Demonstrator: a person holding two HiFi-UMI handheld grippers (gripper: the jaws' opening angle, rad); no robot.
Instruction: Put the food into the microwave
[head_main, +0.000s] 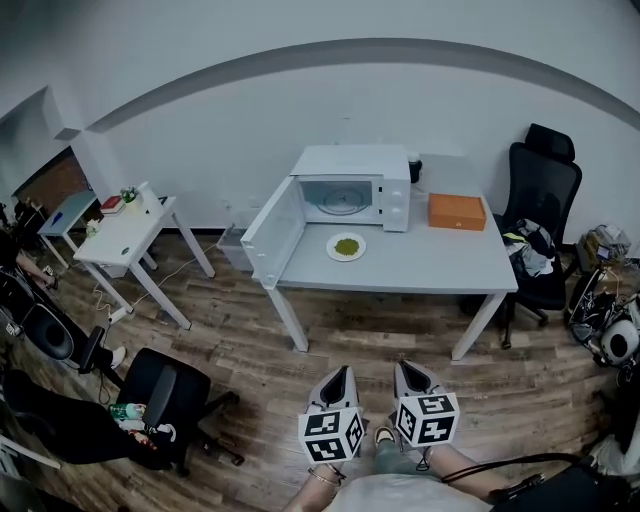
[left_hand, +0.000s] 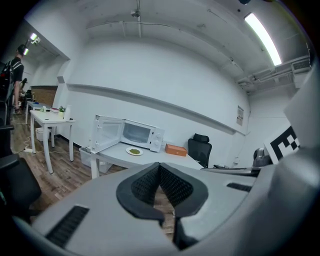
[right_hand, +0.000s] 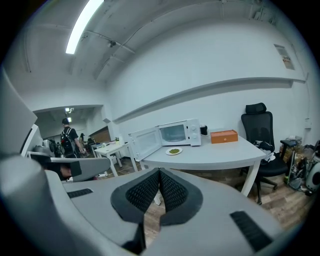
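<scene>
Fingers (left_hand: 145, 187) ribbed, black, pressed together: left gripper (left_hand: 160, 166), right gripper (right_hand: 160, 172); round white plate (head_main: 346, 247) before boxy microwave (head_main: 350, 190).

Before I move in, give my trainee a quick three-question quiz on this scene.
1. True or false: the microwave has its door shut.
2. Where is the plate of food? A: inside the microwave. B: on the table, in front of the microwave. C: on the floor.
3. Fill in: the left gripper and the right gripper are both ____ and hold nothing.
Key: 1 false; 2 B; 3 shut.
</scene>
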